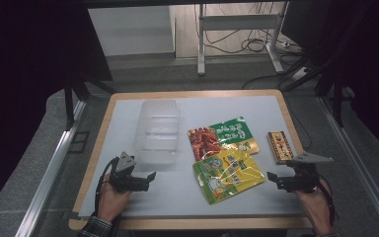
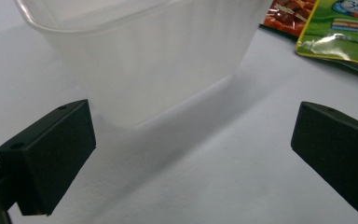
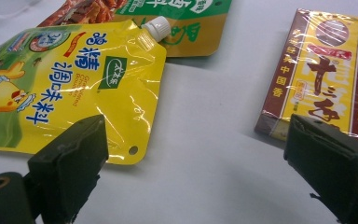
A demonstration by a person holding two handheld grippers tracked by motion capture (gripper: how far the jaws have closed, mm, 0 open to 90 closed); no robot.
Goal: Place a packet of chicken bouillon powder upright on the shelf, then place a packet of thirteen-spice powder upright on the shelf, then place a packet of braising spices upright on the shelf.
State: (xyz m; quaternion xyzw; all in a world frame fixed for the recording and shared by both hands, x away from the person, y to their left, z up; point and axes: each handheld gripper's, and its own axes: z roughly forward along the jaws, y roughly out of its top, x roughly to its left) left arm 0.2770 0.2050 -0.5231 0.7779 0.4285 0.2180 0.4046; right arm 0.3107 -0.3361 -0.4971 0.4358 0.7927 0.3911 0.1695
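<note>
A clear plastic tub (image 1: 157, 131) stands on the white table top (image 1: 177, 190), left of centre. My left gripper (image 1: 150, 178) rests low just in front of the tub, open, with nothing between its jaws; in the left gripper view the tub (image 2: 144, 56) rises close ahead of the gripper (image 2: 193, 158). A yellow spouted pouch (image 1: 228, 174) lies over a green and red pouch (image 1: 222, 136). A brown and yellow flat box (image 1: 279, 146) lies at the right. My right gripper (image 1: 271, 178) is open between the yellow pouch (image 3: 70, 88) and the box (image 3: 324, 74), holding nothing (image 3: 196, 182).
The table top has a wooden rim (image 1: 98, 148) and metal rails run along both sides. Beyond the far edge stand a frame's metal legs (image 1: 201, 44) and loose cables on the floor. Bare white surface lies between the two grippers.
</note>
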